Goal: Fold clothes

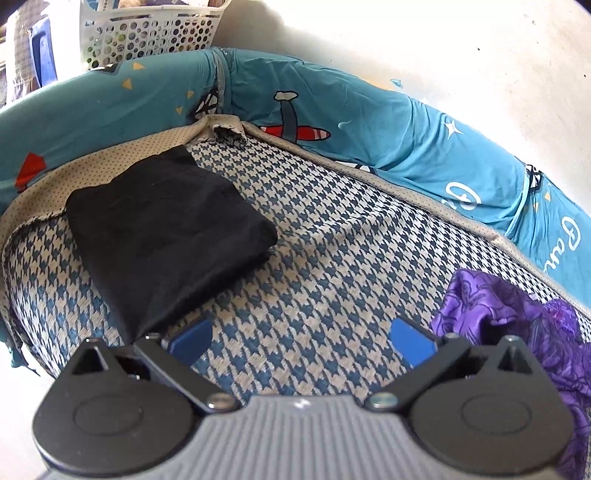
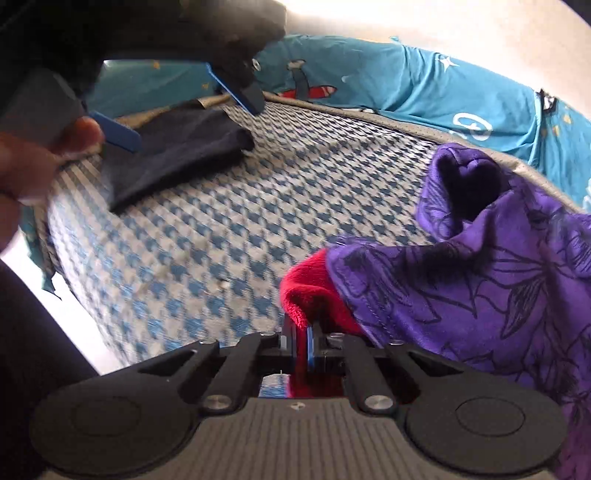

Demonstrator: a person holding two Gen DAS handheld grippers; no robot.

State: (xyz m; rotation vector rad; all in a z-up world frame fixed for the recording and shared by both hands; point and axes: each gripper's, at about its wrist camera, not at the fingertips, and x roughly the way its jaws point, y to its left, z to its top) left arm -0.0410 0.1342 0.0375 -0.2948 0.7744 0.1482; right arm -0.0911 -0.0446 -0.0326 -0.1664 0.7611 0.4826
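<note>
Two grippers are over a houndstooth cushion (image 1: 314,266), blue and cream weave, with a teal cartoon-print cover (image 1: 369,122) bunched up along its back edge (little planes and stars on it).

The left gripper (image 1: 301,338) has its jaws spread wide with nothing between them, just bare houndstooth fabric showing in the gap. Its blue fingertips (image 1: 192,338) sit low over the cushion. A folded black garment (image 1: 166,236) lies flat on the cushion, ahead and to the left of that gripper, and its near corner comes right up beside the left-hand fingertip, though whether it actually touches is hard to call. From the right wrist view that same gripper (image 2: 184,110) shows up top left, open, with a person's hand (image 2: 37,155) wrapped around it, pretty blurry.

The right gripper (image 2: 301,339) is clamped tight on a red cloth (image 2: 314,291). The red stuff is pinched right between the blue pads and also bunches up behind them toward the camera. A purple floral garment (image 2: 498,266), shiny with dark line-drawn flowers, is draped over the red cloth and spills off to the right, crumpled. In the left wrist view it sits as a heap (image 1: 517,321) at the right edge of the cushion, just beside the right-hand fingertip.

A white perforated basket (image 1: 147,33) stands behind the cushion, top left.
</note>
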